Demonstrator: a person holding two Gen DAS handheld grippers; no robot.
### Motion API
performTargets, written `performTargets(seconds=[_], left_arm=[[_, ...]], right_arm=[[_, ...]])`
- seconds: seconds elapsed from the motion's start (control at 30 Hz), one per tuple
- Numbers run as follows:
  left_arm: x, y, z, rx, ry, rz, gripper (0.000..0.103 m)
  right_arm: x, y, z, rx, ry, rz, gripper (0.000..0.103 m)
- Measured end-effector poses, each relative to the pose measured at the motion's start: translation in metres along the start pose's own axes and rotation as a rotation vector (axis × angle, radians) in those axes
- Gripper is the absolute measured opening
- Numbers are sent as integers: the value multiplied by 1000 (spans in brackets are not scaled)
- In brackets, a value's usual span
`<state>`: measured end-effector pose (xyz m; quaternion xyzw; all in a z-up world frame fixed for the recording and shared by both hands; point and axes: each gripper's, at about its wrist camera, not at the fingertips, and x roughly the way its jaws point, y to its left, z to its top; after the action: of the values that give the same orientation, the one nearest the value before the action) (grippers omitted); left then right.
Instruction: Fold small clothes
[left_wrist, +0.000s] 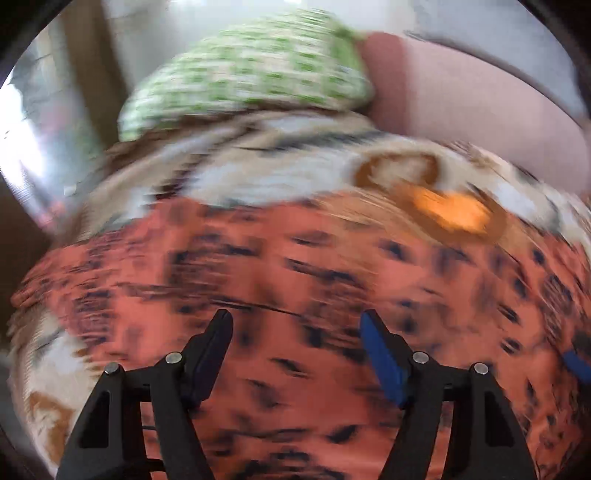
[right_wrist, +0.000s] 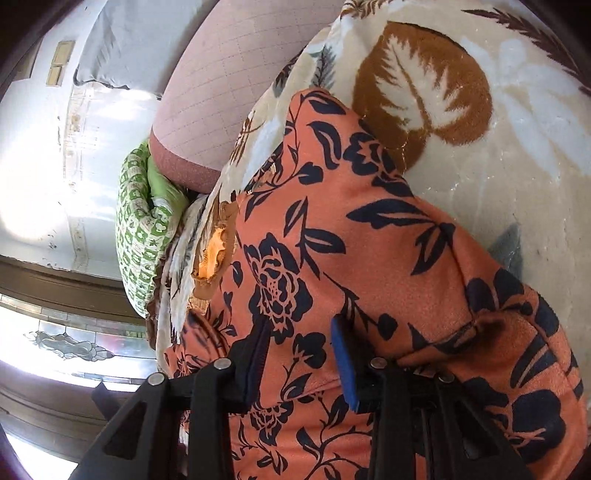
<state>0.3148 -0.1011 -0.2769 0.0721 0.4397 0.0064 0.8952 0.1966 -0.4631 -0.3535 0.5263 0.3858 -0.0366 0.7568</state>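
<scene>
Your left tool hangs over the orange floral garment, tilted downward. Its two fingers stand apart, black pad on the left and blue pad on the right, with garment cloth showing in the gap. The left wrist view is smeared by motion blur, so you cannot tell whether the pads touch the fabric.

Your right tool sits low on the same orange floral garment. Its fingers are much closer together, and a raised fold of the orange cloth runs up between them; the pads look clamped on that fold.

The garment, orange with dark navy flowers and leaves, lies spread on a cream blanket printed with brown leaves, which covers the bed. In the right wrist view an edge of the garment has an orange patch with a paler lining.

Beyond the blanket sits a green-and-white patterned pillow, touching a pink quilted cushion. In the left wrist view the pillow lies at the far side, the cushion to its right.
</scene>
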Motion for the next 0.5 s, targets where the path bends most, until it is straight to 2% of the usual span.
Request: performTargets(seconds=[0.07,0.13,0.2,0.23,0.3,0.37,0.43,0.5], left_arm=[[-5,23,4,-55,-12,48,72],[-13,38,6,-90,-23,0,72],[-19,30,5,-32,-13,-68,72],[-19,26,3,1,-10,-70,72],[-20,19,-2,59,-3,-84,72],[-19,15,-8,100,38,-103,72],[-16,16,-11,110,50,-77,72],[-12,24,-13,124,52,-7,73]], right_arm=[[1,3,0,-9,-3,-9,37],[1,5,-1,-13,-8,-14,37],[1,7,-2,-4,-11,-14,38],[-2,11,-4,-6,-18,-9,41],[-6,33,-11,-93,-19,52,41],[-2,57,-21,-179,23,148,41],[13,66,-29,-168,92,236,41],[31,66,-35,-129,124,211,41]])
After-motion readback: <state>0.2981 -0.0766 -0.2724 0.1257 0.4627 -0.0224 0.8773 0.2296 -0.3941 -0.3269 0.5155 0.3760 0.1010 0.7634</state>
